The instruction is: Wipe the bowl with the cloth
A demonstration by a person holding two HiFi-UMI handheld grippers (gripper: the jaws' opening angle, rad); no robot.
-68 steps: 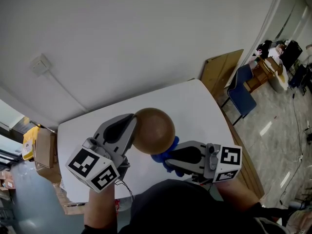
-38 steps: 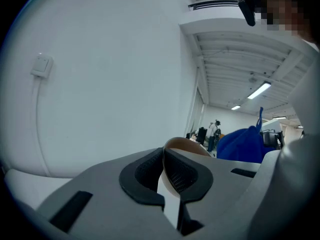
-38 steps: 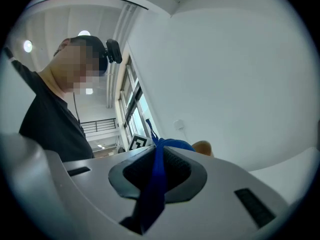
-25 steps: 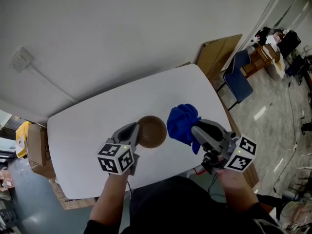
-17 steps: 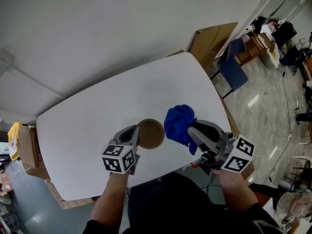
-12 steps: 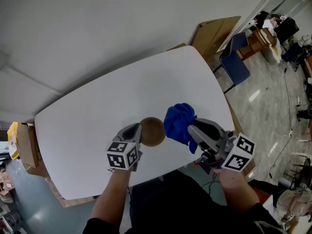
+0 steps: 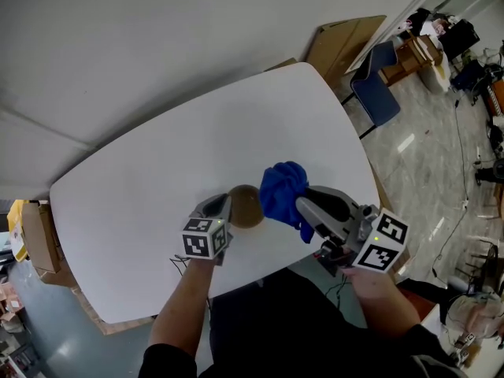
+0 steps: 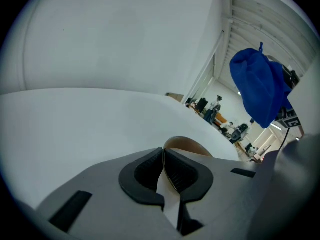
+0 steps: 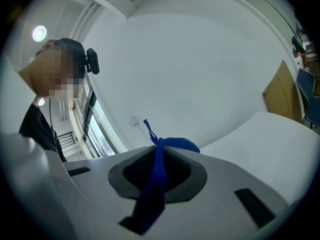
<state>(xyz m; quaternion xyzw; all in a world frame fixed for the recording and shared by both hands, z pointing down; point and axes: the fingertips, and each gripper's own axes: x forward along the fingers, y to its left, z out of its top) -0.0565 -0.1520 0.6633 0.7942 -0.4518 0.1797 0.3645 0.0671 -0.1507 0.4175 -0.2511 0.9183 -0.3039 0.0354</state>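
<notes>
Blue cloth (image 7: 282, 189) near plain brown bowl (image 7: 246, 207)

brown bowl (image 7: 245, 205) beside bunched blue cloth (image 7: 282, 188).

A white table (image 7: 150, 179) with rounded corners stands against a plain white wall (image 7: 157, 38), with a cardboard box (image 7: 35, 235) beside its left end and a wooden board (image 7: 340, 42) by its far right corner. A blue chair (image 7: 376, 93) stands near that board on a glossy pale floor (image 7: 429, 156). Tall windows (image 9: 95, 129) and a round ceiling light (image 9: 39, 33) show in the right gripper view.
</notes>
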